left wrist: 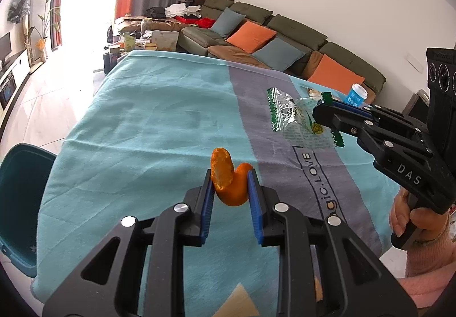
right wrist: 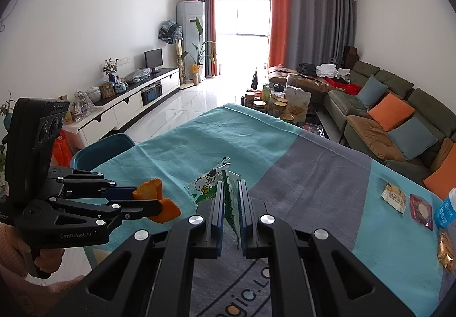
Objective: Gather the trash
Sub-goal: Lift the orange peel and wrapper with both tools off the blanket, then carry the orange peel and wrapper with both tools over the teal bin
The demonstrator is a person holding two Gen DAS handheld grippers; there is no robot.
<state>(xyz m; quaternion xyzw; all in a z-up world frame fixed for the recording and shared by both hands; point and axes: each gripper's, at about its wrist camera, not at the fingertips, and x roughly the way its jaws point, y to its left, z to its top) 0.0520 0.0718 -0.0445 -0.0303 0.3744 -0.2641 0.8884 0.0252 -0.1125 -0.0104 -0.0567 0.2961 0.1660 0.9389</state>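
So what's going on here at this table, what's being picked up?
A person is clearing trash off a table covered with a teal and grey cloth, one hand-held gripper in each hand. The left hand-held gripper is shut on an orange peel; the right hand-held gripper pinches a green and clear snack wrapper. A few more wrappers and a blue cup lie on the cloth's right side.

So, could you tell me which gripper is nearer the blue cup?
Right. The right gripper is just beside the cup; the left gripper is farther across the table.
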